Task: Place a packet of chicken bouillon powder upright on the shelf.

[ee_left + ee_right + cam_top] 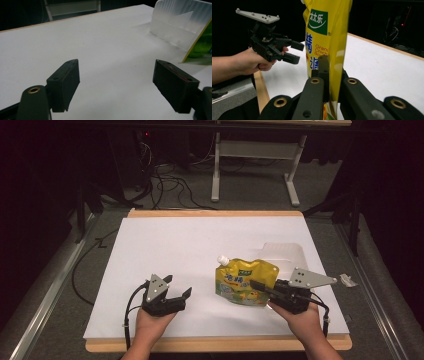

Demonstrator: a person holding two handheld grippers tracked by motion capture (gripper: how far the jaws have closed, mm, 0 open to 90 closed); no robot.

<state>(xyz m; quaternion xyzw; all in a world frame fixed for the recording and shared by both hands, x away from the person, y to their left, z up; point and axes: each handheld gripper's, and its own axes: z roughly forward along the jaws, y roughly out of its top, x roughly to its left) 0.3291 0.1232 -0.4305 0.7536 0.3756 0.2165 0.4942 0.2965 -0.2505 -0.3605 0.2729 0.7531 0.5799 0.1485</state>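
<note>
Right gripper (329, 75) clenched on yellow plastic spouted pouch (246, 281), green logo, partial text "Gran… Chick…". Left gripper (176, 290) released, jaws apart above white surface (175, 240).

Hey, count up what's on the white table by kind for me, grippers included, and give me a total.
Yellow spouted pouch: 1, clamped in the right gripper
Clear plastic tray: 1, behind the pouch
Small crumpled white scrap: 1, at the table's right edge
Handheld grippers: 2, the left gripper open and empty
Total: 5
</note>
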